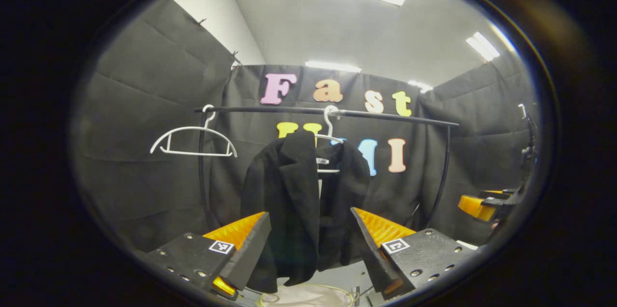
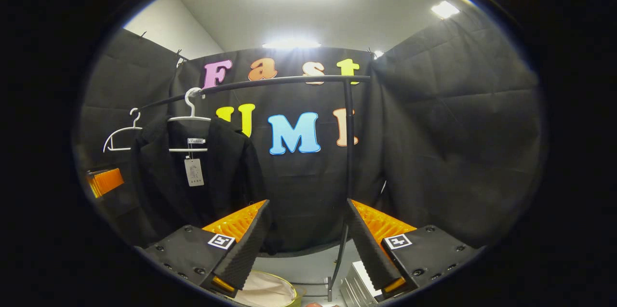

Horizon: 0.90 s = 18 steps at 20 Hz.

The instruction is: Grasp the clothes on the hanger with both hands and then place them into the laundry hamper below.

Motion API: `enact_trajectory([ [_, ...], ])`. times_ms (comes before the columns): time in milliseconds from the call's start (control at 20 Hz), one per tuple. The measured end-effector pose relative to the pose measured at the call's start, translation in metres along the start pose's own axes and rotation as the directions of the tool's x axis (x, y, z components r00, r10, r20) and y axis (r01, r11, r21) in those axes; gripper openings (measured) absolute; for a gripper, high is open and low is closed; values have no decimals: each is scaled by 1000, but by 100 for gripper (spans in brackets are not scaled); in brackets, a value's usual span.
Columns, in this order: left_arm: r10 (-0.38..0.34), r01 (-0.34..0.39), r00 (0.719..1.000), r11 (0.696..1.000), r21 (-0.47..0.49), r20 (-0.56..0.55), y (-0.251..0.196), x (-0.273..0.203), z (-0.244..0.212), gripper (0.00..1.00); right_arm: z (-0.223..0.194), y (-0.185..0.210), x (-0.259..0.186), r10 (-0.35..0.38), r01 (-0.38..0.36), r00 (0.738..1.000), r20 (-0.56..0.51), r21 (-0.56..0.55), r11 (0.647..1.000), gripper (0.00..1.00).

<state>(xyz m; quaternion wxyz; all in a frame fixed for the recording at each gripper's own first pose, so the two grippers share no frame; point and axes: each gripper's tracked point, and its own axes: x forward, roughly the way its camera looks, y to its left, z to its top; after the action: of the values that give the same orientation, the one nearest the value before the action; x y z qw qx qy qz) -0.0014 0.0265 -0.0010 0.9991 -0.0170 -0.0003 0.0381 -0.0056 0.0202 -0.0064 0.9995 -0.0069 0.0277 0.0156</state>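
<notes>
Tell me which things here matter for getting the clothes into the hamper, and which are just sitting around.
Part of the job:
- black jacket on its white hanger
- laundry hamper, low in view
- left gripper, jaws open
- right gripper, jaws open

Just there:
- empty white hanger
- clothes rail
- paper tag on the jacket
- pale ridged object beside the hamper; cannot tell what it is

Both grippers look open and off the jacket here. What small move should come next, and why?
Probably ease both grippers forward onto the black jacket: left gripper and right gripper stand open short of it, and it hangs on its hanger.
</notes>
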Motion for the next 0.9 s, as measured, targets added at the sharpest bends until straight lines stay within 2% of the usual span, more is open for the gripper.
enact_trajectory([
  [150,20,-21,999,1000,-10,-28,-3,18,-6,94,-5,-4,12,-2,2,1000,-7,19,1000,95],
  [300,52,-59,995,995,-81,-86,-7,40,-17,94,-16,-5,31,13,-12,1000,-27,25,1000,95],
  [450,126,-137,986,985,-107,-106,0,65,-18,94,-30,-4,60,44,-43,997,-62,7,999,97],
  [900,286,-294,951,955,-51,-117,7,137,-17,96,-31,11,146,172,-170,983,-62,34,985,95],
])
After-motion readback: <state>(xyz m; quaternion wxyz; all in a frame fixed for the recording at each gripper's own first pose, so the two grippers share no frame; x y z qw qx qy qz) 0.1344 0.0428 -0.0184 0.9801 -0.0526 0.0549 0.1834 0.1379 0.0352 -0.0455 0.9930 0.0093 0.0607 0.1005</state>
